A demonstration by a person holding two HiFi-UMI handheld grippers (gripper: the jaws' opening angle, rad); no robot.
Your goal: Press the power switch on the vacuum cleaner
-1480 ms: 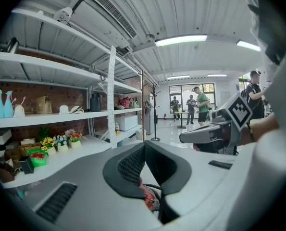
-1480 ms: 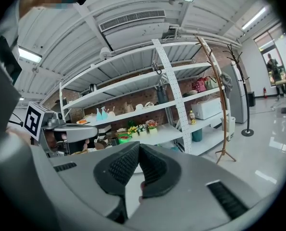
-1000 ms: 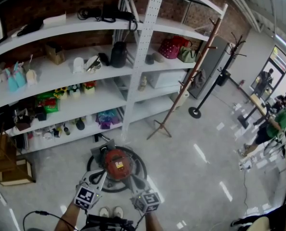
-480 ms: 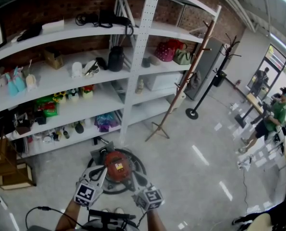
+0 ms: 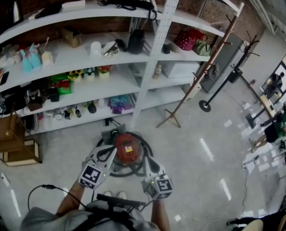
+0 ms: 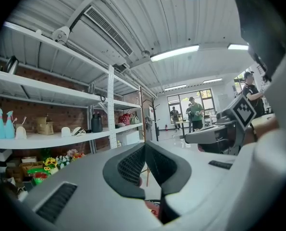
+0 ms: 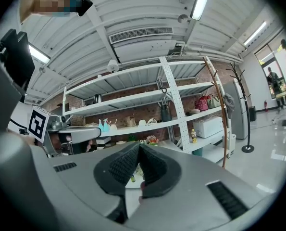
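Observation:
The vacuum cleaner (image 5: 127,148) is a round red canister on the floor below me, with a yellow label on top and a black hose coiled round it. My left gripper (image 5: 109,153) reaches over its left edge, jaws shut and empty. My right gripper (image 5: 147,162) hovers at its right side, also shut on nothing. In the left gripper view the dark pads (image 6: 133,165) meet at the tip, with a sliver of the red vacuum cleaner (image 6: 152,209) beneath and the right gripper (image 6: 218,133) alongside. The right gripper view shows its pads (image 7: 152,167) closed. The switch itself cannot be made out.
White shelving (image 5: 147,57) full of small items stands just beyond the vacuum. A wooden coat rack (image 5: 200,71) leans at the right, and wooden crates (image 5: 10,146) sit at the left. A black cable (image 5: 37,191) loops on the floor. People (image 5: 282,124) stand far right.
The head view has shifted, so the vacuum and shelves sit a little higher and to the right in the picture. Both grippers stay shut beside the canister.

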